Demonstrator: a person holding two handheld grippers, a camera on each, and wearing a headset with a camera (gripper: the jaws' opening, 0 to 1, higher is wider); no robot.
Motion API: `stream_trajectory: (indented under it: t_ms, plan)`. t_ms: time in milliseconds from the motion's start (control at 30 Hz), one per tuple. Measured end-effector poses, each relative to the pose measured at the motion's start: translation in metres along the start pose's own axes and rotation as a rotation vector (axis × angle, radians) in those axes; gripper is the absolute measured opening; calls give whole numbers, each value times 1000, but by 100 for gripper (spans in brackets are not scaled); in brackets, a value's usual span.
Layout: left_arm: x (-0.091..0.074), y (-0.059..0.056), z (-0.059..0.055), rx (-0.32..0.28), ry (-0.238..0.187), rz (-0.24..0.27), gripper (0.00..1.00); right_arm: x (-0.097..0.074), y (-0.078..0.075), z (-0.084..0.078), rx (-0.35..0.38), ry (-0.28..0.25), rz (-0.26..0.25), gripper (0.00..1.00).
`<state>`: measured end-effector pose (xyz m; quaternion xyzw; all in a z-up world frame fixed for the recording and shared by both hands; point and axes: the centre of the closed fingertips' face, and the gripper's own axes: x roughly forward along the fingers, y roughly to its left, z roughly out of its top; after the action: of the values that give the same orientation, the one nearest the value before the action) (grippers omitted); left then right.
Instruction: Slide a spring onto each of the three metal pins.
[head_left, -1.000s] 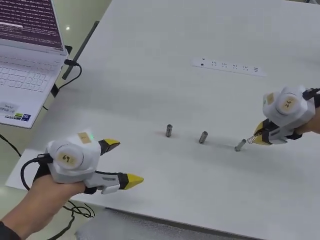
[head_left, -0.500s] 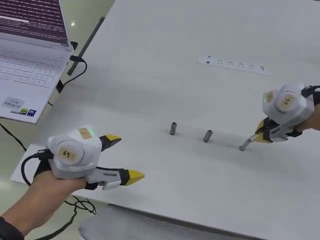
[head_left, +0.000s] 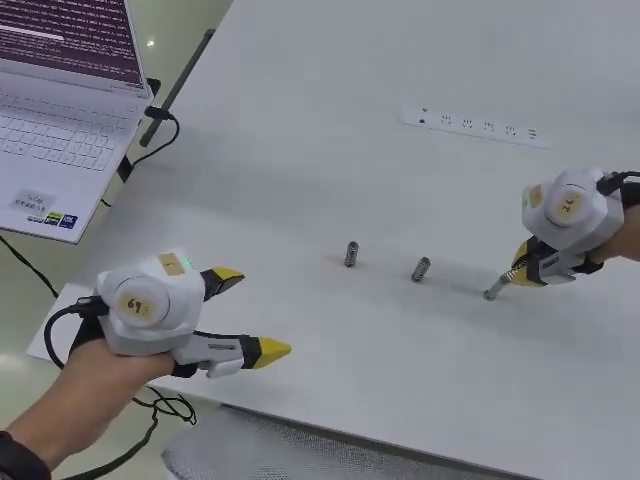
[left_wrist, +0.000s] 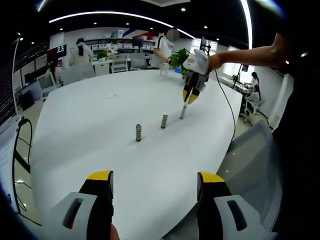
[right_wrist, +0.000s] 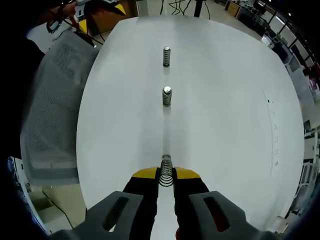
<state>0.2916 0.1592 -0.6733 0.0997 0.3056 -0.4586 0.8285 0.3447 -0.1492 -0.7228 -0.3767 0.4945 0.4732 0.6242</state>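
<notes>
Three short metal pins stand in a row on the white table (head_left: 300, 150). The left pin (head_left: 352, 254) and the middle pin (head_left: 421, 268) each look wrapped in a spring. The third pin (head_left: 492, 291) leans toward my right gripper (head_left: 518, 274), which is shut on a spring (right_wrist: 166, 172) whose free end meets that pin's top. In the right gripper view the other two pins (right_wrist: 167, 96) (right_wrist: 166, 56) line up beyond the spring. My left gripper (head_left: 248, 312) hovers open and holds nothing near the table's front edge, well left of the pins (left_wrist: 138, 132).
An open laptop (head_left: 60, 100) sits at the far left with a cable (head_left: 160, 125) beside it. A white power strip (head_left: 475, 127) lies at the back of the table. A grey mesh chair (head_left: 250, 455) stands below the front edge.
The head camera has shifted a little. My right gripper has edged slightly closer to the third pin with the spring. The left gripper stays put and open.
</notes>
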Motion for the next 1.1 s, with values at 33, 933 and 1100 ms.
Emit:
stream_trajectory:
  t_ms: [33,933,1100]
  plan:
    - [0,0,0,-1,0,0,64,1,0,0,-3,2,1,9]
    - [-1,5,-2,-15,-3,11,64,24,0,-2,-44,60,24,9]
    - [-1,6,-1,-13,-5,12,64,28,1,-3,-44,64,33,9]
